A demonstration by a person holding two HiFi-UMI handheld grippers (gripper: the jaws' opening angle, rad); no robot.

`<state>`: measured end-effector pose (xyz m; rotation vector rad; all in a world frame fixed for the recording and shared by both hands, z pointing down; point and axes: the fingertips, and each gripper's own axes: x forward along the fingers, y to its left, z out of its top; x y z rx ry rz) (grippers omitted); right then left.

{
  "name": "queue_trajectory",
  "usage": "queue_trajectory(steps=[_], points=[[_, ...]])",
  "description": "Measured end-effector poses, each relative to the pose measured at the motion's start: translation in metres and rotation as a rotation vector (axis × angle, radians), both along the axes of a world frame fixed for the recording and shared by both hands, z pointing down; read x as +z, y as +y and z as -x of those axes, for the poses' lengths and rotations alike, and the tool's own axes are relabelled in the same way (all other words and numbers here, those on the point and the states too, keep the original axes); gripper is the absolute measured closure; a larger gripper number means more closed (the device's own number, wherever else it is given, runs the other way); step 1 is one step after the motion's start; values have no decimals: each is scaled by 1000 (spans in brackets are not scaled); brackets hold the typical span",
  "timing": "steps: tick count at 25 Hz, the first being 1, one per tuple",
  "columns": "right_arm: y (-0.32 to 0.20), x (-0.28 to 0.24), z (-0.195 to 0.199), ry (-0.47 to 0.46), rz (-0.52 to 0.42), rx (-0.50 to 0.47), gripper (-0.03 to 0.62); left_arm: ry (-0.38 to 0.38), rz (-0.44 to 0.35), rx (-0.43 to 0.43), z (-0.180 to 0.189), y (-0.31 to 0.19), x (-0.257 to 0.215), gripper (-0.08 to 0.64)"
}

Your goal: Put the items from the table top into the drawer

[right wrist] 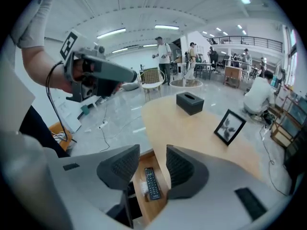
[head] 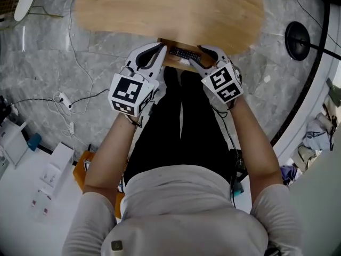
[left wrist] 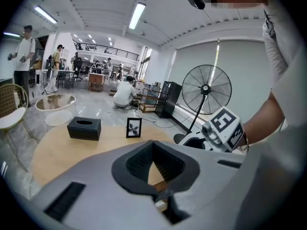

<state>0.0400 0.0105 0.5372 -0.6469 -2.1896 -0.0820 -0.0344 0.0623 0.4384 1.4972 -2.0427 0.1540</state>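
Head view: the remote (head: 185, 54) is already lying in the open drawer (head: 175, 64), top centre, under the table (head: 170, 9) edge.

Left gripper view: the left gripper (left wrist: 153, 143) is pinching closed on nothing. The black tissue box (left wrist: 84, 128) and photo frame (left wrist: 134, 127) are sitting on the tabletop, left of centre.

Right gripper view: the right gripper (right wrist: 152, 150) is hanging spread and empty above the drawer.

I'd say two items are waiting.

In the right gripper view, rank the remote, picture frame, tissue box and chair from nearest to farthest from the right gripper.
1. remote: in the open drawer, just below the jaws.
2. picture frame: on the table, right.
3. tissue box: farther along the table, centre.
4. chair: beyond the table.
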Motion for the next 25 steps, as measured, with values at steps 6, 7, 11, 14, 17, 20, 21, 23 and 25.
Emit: queue_trajectory(steps=[6, 7, 11, 14, 17, 20, 21, 23, 25], points=[[-5, -114, -1, -149, 30, 53, 462, -33, -32, -1, -2, 6, -66, 551], [-5, -130, -3, -169, 31, 61, 469, -37, -34, 2, -3, 8, -77, 551], [-6, -192, -6, -243, 29, 91, 497, -73, -57, 18, -6, 13, -126, 551], [-4, -236, -7, -294, 36, 105, 511, -98, -90, 26, -9, 14, -168, 551], [0, -282, -10, -353, 28, 110, 528, -123, -133, 40, -17, 16, -211, 551], [1, -325, -11, -414, 22, 124, 540, -155, -172, 59, -27, 20, -253, 551], [2, -339, -11, -437, 21, 133, 543, -167, -183, 67, -31, 23, -266, 551], [2, -369, -14, -492, 18, 150, 554, -191, -203, 84, -39, 27, -289, 551], [1, -397, -19, -549, 8, 162, 560, -214, -222, 96, -46, 30, -309, 551]])
